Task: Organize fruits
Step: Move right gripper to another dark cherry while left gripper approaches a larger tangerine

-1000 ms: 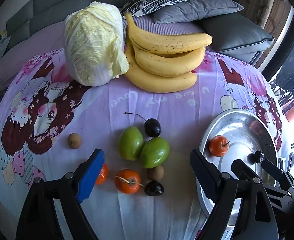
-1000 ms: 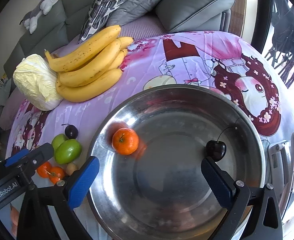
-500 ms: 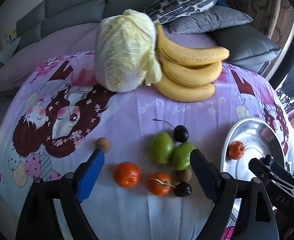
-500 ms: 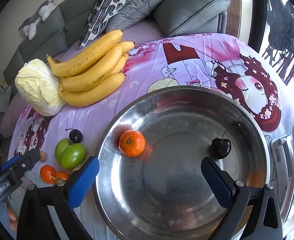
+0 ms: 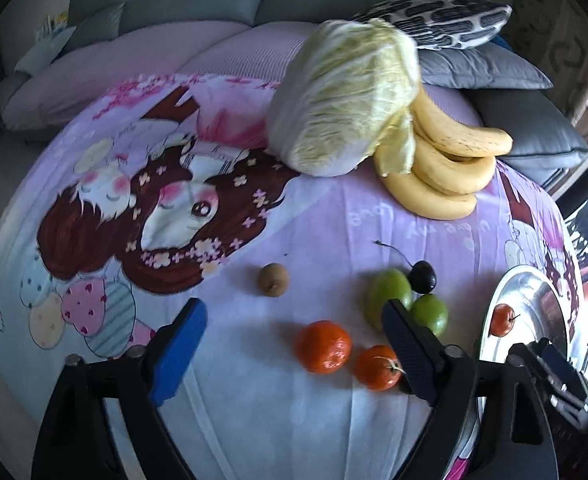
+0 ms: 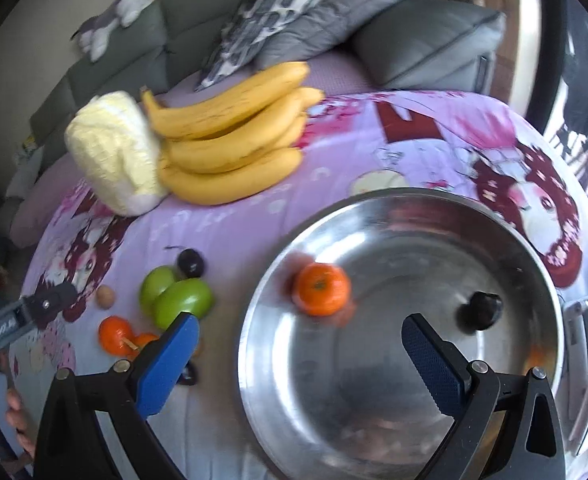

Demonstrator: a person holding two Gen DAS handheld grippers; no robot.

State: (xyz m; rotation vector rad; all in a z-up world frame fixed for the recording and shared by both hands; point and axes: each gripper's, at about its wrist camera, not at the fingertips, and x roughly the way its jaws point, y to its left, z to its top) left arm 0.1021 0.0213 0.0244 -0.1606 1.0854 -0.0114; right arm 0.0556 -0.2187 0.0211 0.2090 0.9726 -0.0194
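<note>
My left gripper point(image 5: 294, 346) hangs over the loose fruit on the purple cloth, its jaws opening. A tangerine point(image 5: 324, 346) lies on the cloth in the gap between the fingers, untouched. Beside it are a second tangerine point(image 5: 378, 367), two green fruits point(image 5: 388, 292), a dark cherry point(image 5: 422, 276) and a small brown fruit point(image 5: 273, 279). My right gripper point(image 6: 298, 360) stands open and empty over the steel bowl point(image 6: 394, 380). The bowl holds one tangerine point(image 6: 322, 288) and one cherry point(image 6: 480, 310).
A cabbage point(image 5: 346, 96) and a bunch of bananas point(image 5: 446, 168) lie at the far side of the round table. Sofa cushions point(image 6: 426, 36) stand behind it. A person's hand point(image 6: 13, 404) shows at the lower left edge. The bowl sits near the table's right edge.
My left gripper has slid left across the table, from over the green fruits to over a tangerine, and its jaws have widened. The right gripper has drifted slightly left over the bowl.
</note>
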